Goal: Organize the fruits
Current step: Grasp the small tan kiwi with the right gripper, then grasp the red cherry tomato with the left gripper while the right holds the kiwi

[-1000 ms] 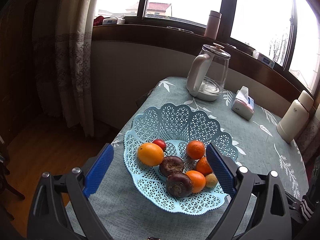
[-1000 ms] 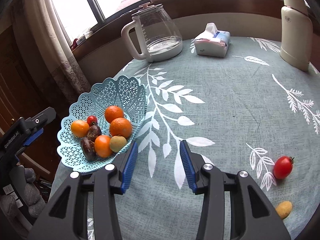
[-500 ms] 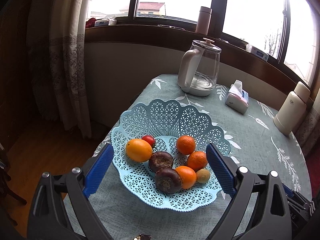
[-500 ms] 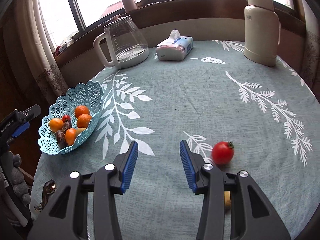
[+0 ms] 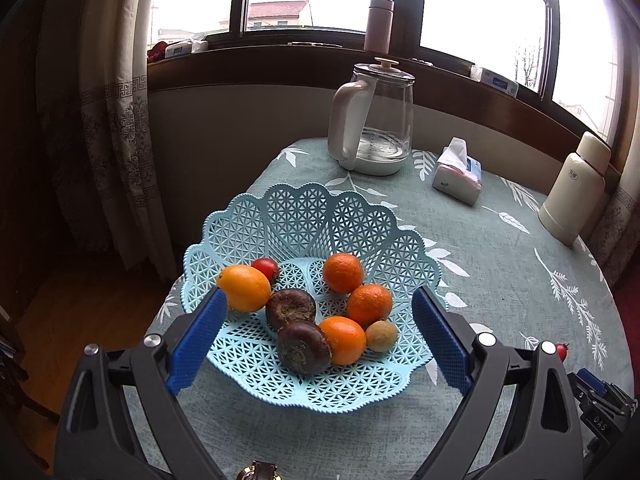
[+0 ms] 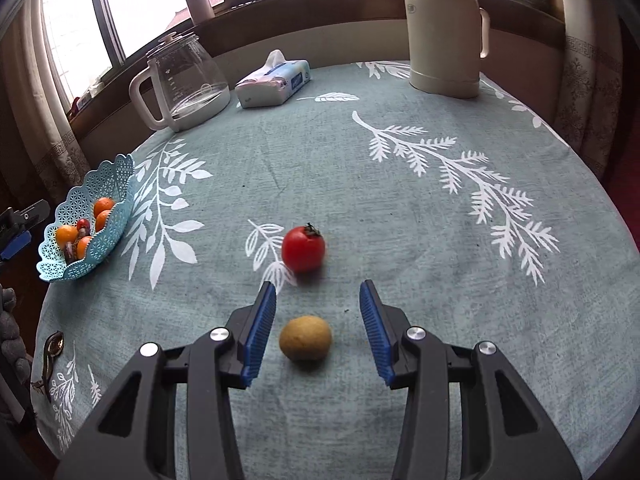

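A pale blue lattice basket (image 5: pixel 304 216) (image 6: pixel 116 176) sits at the table's left edge with several oranges (image 5: pixel 343 273), two dark brown fruits (image 5: pixel 291 309), a small red tomato (image 5: pixel 265 267) and a small tan fruit (image 5: pixel 382 335). My left gripper (image 5: pixel 316 308) hangs open over the basket's near side, holding nothing. On the cloth lie a red tomato (image 6: pixel 303 249) and a brownish kiwi (image 6: pixel 305 338). My right gripper (image 6: pixel 318 292) is open, its blue pads (image 6: pixel 260 332) on either side of the kiwi without touching it; the tomato lies just beyond the tips.
A glass kettle (image 6: pixel 182 80) (image 5: pixel 374 120), a tissue pack (image 6: pixel 274 84) (image 5: pixel 458 172) and a cream thermos (image 6: pixel 444 28) (image 5: pixel 576 188) stand along the far side by the window. A small metal object (image 6: pixel 52 348) lies near the left table edge. The round table drops off on every side.
My right gripper has swung right, away from the basket, and come down over the kiwi, which now lies between its open fingers. My left gripper has drifted slightly and still hovers open over the basket.
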Demonstrator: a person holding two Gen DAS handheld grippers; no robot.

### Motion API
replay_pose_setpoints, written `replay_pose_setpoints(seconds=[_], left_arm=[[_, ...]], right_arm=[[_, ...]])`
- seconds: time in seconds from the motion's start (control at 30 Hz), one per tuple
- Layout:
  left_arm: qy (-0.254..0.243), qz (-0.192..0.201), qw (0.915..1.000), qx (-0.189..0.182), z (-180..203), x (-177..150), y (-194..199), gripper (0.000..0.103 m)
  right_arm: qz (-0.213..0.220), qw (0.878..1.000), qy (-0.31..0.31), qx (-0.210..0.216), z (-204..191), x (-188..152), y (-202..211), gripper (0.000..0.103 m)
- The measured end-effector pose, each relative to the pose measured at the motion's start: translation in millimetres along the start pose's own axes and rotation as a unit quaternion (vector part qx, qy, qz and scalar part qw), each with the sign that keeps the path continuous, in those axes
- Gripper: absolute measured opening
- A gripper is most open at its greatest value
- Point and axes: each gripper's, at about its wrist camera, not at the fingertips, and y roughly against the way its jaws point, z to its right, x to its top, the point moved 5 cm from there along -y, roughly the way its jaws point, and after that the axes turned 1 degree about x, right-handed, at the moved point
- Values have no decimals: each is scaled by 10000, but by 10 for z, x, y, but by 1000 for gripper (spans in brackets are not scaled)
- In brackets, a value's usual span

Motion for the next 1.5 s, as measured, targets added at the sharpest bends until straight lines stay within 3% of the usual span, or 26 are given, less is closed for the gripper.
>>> replay_pose_setpoints(seconds=[0.13,0.67,0.87,1.03,1.33,1.5], left_arm=[[-80,-20,10000,-15,62,-24,-15,95],[-349,-122,9993,-83,256,-118,-81,95],[-409,-187,9989,-144,323,-162,-108,95],[-510,-247,9982,-217,428,-224,-135,95],[-875,-561,9923,-669,970,-491,-241,95],[-1331,-526,9862,-829,1423,-567,-198,95]], right_arm=[[-53,9999,-88,28,63,-48,-6,44],[-346,9981,497,70,-144,-162,-73,44],[-349,9980,523,109,-143,-172,-70,28],[-272,9982,498,178,-125,-158,-23,28],[-18,9995,321,6,150,-26,84,28],[42,10000,66,32,355,24,90,28]])
